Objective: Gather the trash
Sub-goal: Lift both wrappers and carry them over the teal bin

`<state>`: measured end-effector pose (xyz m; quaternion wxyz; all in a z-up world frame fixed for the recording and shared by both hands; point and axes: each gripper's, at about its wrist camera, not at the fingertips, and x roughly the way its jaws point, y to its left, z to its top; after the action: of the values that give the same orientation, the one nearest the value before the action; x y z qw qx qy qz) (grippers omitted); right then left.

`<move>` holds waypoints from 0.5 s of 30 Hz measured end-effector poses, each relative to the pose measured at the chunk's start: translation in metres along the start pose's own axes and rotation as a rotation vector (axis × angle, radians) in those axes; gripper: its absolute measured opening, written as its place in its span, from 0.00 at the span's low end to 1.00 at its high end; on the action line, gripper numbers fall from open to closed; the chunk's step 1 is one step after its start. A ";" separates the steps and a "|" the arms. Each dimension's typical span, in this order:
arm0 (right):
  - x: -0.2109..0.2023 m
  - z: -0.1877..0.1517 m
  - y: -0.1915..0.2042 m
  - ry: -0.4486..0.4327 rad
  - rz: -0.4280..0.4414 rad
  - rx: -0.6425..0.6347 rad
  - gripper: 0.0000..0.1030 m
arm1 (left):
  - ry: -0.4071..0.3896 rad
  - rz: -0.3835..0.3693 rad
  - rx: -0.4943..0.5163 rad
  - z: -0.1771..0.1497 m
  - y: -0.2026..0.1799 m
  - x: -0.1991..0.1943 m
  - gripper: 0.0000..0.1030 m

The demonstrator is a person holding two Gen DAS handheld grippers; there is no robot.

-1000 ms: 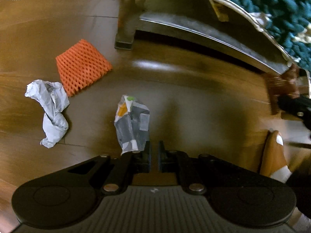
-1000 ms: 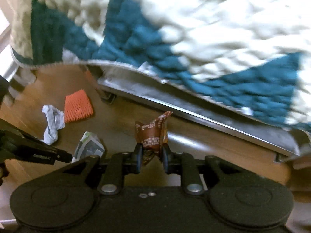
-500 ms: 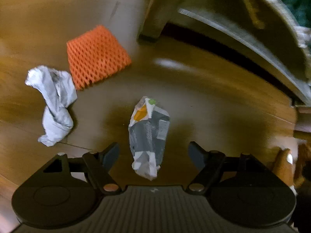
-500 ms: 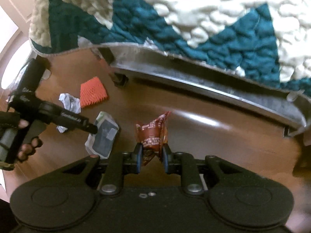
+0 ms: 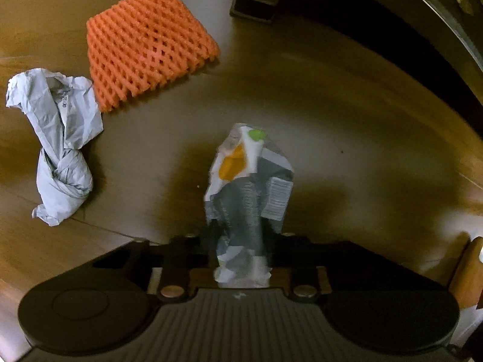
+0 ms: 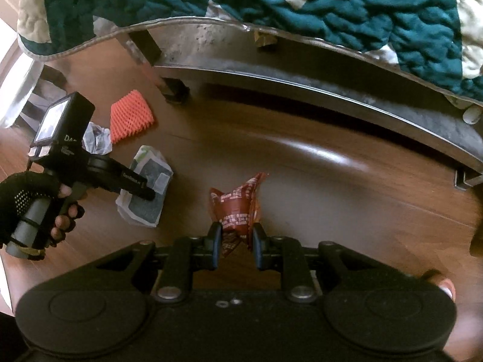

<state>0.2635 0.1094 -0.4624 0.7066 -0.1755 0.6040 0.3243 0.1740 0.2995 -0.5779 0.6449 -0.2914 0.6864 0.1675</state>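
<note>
The quilted bedspread [image 6: 332, 9] in teal and cream hangs over the metal bed frame [image 6: 302, 81] across the twelve o'clock part of the right wrist view. Below it is the brown wooden floor [image 6: 347, 199], where the trash lies.

In the left wrist view, the orange foam net [image 5: 148, 45] lies at eleven o'clock, and the crumpled grey paper [image 5: 60, 157] at nine o'clock, its top edge touching the net. The grey and white wrapper [image 5: 250, 193] is in the middle, on the floor.

The left hand-held gripper [image 5: 241, 241] has just been closing, and its jaws now pinch the near end of this wrapper. The right hand-held gripper [image 6: 234, 241] is closed on a crumpled brown wrapper [image 6: 238, 208], which stands up between its fingers.

The step in hand is, I judge, to take the grey and white wrapper off the floor. To do it well, keep the jaws firmly pressed and lift straight up, slowly at first, because only the edge of thin foil is caught and it may slide out. If it slips, it is better to come down again and bite deeper toward the middle. The right one should keep its own grip steady meanwhile.
</note>
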 end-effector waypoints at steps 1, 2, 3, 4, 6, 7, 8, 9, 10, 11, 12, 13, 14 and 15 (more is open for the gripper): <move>-0.001 0.000 0.001 -0.003 -0.001 0.000 0.20 | -0.004 0.002 0.002 -0.003 0.000 -0.001 0.09; -0.003 0.000 -0.001 -0.006 -0.002 -0.001 0.20 | -0.014 0.006 0.002 -0.004 0.000 -0.003 0.07; -0.005 0.000 -0.001 -0.010 -0.003 0.001 0.20 | -0.024 0.006 0.004 -0.004 0.000 -0.006 0.06; -0.009 0.000 -0.003 -0.015 -0.003 0.003 0.20 | -0.034 0.003 0.009 -0.005 -0.002 -0.011 0.06; -0.019 0.001 -0.004 -0.031 -0.005 0.005 0.20 | -0.048 -0.006 0.024 -0.006 -0.005 -0.023 0.06; -0.024 0.002 -0.003 -0.041 -0.005 0.007 0.20 | -0.058 -0.006 0.042 -0.008 -0.007 -0.031 0.06; -0.030 0.003 -0.003 -0.052 -0.006 0.008 0.20 | -0.068 -0.008 0.063 -0.008 -0.009 -0.039 0.06; -0.038 0.003 -0.003 -0.067 -0.007 0.010 0.20 | -0.077 -0.015 0.086 -0.009 -0.013 -0.049 0.06; -0.046 0.004 -0.003 -0.082 -0.007 0.012 0.20 | -0.088 -0.023 0.113 -0.011 -0.016 -0.060 0.06; -0.055 0.005 -0.004 -0.098 -0.007 0.016 0.20 | -0.098 -0.030 0.144 -0.012 -0.021 -0.072 0.06; -0.066 0.006 -0.004 -0.118 -0.008 0.020 0.20 | -0.109 -0.043 0.183 -0.013 -0.027 -0.086 0.06; -0.075 0.006 -0.005 -0.134 -0.009 0.025 0.20 | -0.122 -0.054 0.218 -0.013 -0.034 -0.099 0.06; -0.086 0.006 -0.006 -0.152 -0.011 0.031 0.20 | -0.133 -0.064 0.253 -0.015 -0.041 -0.112 0.06; -0.100 0.005 -0.007 -0.172 -0.014 0.039 0.20 | -0.148 -0.074 0.295 -0.017 -0.050 -0.129 0.06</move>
<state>0.2664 0.0829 -0.3654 0.7613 -0.1371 0.5462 0.3214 0.1913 0.2745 -0.4424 0.7353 -0.2054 0.6429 0.0618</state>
